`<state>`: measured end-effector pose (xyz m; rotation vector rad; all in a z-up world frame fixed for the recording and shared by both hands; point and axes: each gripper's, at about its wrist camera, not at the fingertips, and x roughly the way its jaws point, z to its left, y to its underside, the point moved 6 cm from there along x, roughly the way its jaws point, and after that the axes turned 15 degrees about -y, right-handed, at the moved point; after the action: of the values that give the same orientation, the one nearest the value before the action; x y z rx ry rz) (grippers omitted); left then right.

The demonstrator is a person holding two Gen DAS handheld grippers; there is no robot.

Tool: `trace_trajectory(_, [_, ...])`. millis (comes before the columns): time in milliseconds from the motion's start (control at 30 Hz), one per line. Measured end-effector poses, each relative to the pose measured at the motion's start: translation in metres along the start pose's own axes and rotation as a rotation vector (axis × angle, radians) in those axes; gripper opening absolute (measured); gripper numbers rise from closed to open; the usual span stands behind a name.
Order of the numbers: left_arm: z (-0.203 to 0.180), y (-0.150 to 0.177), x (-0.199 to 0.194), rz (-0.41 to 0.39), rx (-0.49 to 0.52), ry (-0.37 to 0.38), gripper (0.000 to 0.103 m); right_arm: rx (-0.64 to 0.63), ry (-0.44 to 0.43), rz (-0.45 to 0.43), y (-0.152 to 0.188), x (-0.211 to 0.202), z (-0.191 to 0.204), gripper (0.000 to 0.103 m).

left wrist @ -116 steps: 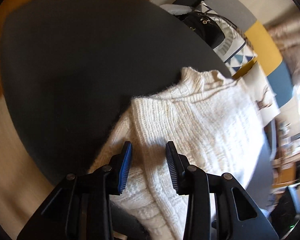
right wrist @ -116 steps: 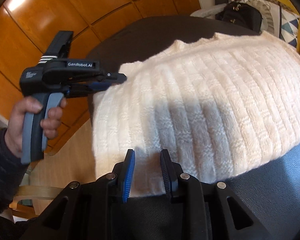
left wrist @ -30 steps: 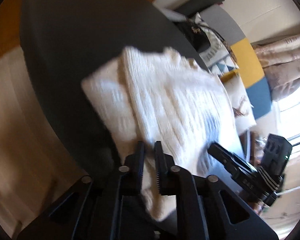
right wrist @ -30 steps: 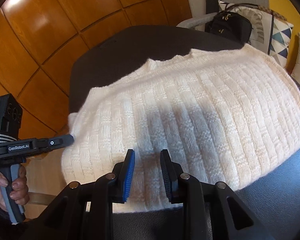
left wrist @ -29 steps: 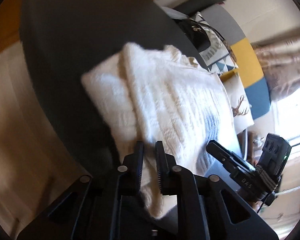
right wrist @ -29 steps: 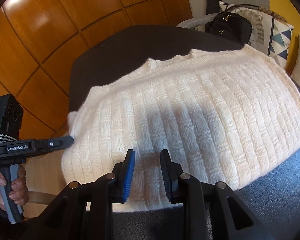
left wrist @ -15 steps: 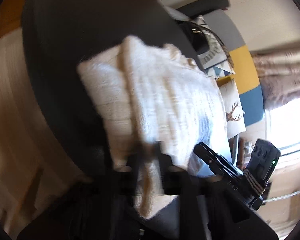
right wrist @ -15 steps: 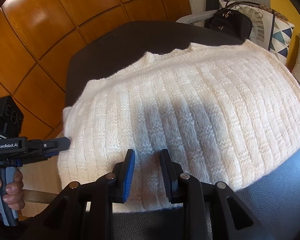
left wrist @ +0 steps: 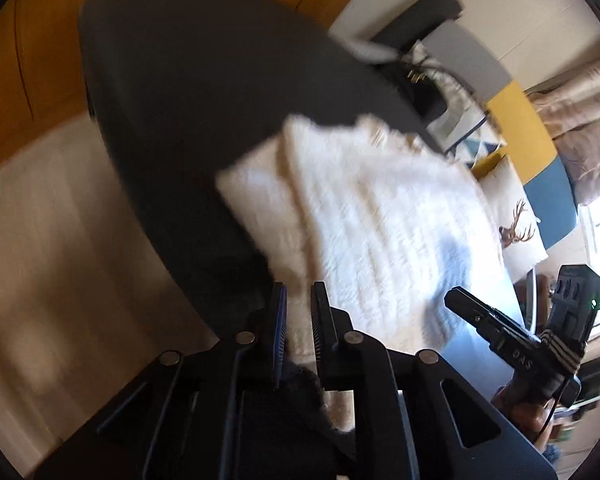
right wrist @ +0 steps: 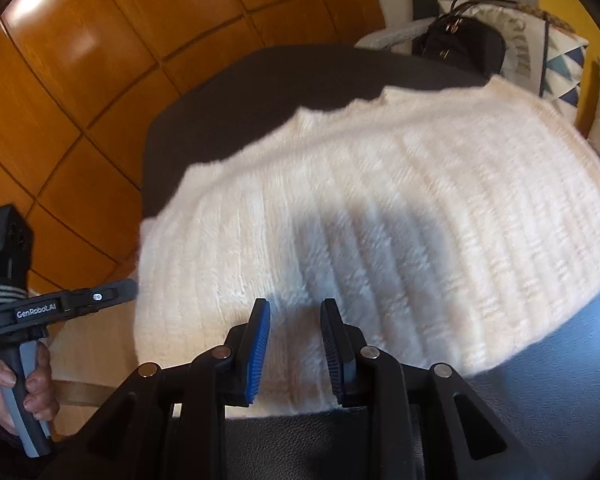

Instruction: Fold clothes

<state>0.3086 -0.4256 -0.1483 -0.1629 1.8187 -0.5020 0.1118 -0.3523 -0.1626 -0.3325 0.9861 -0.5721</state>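
Observation:
A cream ribbed knit sweater (left wrist: 380, 220) (right wrist: 380, 200) lies folded on a dark padded surface (left wrist: 180, 80) (right wrist: 260, 88). My left gripper (left wrist: 300, 304) sits at the sweater's near left corner. Its jaws are opening and stand narrowly apart, with the fabric edge showing in the gap. In the right wrist view the left gripper (right wrist: 130, 288) reaches the sweater's left edge, held by a hand (right wrist: 32, 392). My right gripper (right wrist: 296, 320) hovers over the near hem, open, with knit showing between its blue pads. From the left wrist view the right gripper (left wrist: 452, 296) points at the sweater's near right side.
A black handbag (right wrist: 460, 44) and patterned cushions (right wrist: 540, 52) sit beyond the far edge of the surface. A deer-print cushion (left wrist: 516, 232) lies to the right. A wood-panelled wall (right wrist: 80, 60) stands behind, and pale floor (left wrist: 60, 240) lies left of the surface.
The left gripper's jaws drew together half a second ago and now stand slightly apart again. The left view has lifted and turned a little. The right gripper has kept still.

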Motion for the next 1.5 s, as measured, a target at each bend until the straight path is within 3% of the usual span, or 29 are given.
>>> trace_trajectory(133, [-0.028, -0.007, -0.011, -0.105, 0.099, 0.022, 0.015, -0.004, 0.043, -0.027, -0.011, -0.007, -0.01, 0.026])
trace_trajectory(233, [-0.046, -0.007, 0.016, -0.077, 0.171, -0.045, 0.015, 0.014, 0.072, -0.001, -0.012, 0.002, -0.025, 0.026])
trace_trajectory(300, [-0.044, -0.003, 0.039, -0.002, 0.176, -0.091, 0.015, 0.016, 0.072, 0.026, -0.01, 0.009, -0.031, 0.026])
trace_trajectory(333, [-0.041, -0.004, 0.04, 0.003, 0.151, -0.075, 0.015, 0.008, 0.067, 0.031, -0.01, 0.009, -0.031, 0.026])
trace_trajectory(433, [-0.042, -0.015, 0.021, -0.064, 0.151, -0.066, 0.015, 0.013, 0.033, 0.005, -0.022, -0.008, -0.031, 0.026])
trace_trajectory(500, [-0.05, -0.026, 0.019, -0.097, 0.158, -0.059, 0.016, -0.009, 0.085, -0.051, -0.038, -0.028, -0.042, 0.026])
trace_trajectory(600, [-0.062, -0.041, 0.017, -0.147, 0.169, -0.049, 0.022, 0.001, 0.176, -0.11, -0.066, -0.051, -0.073, 0.026])
trace_trajectory(700, [-0.074, -0.047, 0.034, -0.113, 0.186, -0.089, 0.022, 0.026, 0.223, -0.134, -0.09, -0.062, -0.11, 0.026])
trace_trajectory(800, [-0.072, -0.043, 0.059, -0.054, 0.2, -0.152, 0.022, 0.097, 0.278, -0.085, -0.1, -0.057, -0.153, 0.026])
trace_trajectory(900, [-0.072, -0.043, 0.057, -0.075, 0.214, -0.162, 0.022, 0.15, 0.262, -0.029, -0.099, -0.051, -0.185, 0.026])
trace_trajectory(967, [-0.073, -0.046, 0.049, -0.104, 0.19, -0.136, 0.022, 0.16, 0.229, -0.04, -0.106, -0.06, -0.187, 0.026])
trace_trajectory(1033, [-0.077, -0.048, 0.046, -0.131, 0.204, -0.146, 0.022, 0.146, 0.218, -0.108, -0.124, -0.074, -0.185, 0.026])
trace_trajectory(1133, [-0.084, -0.048, 0.055, -0.128, 0.217, -0.167, 0.022, 0.094, 0.245, -0.093, -0.144, -0.07, -0.189, 0.026])
trace_trajectory(1333, [-0.087, -0.047, 0.063, -0.128, 0.231, -0.205, 0.025, 0.108, 0.312, 0.009, -0.154, -0.028, -0.221, 0.027])
trace_trajectory(1500, [-0.092, -0.048, 0.058, -0.147, 0.226, -0.241, 0.027, 0.111, 0.318, -0.043, -0.152, -0.03, -0.216, 0.028])
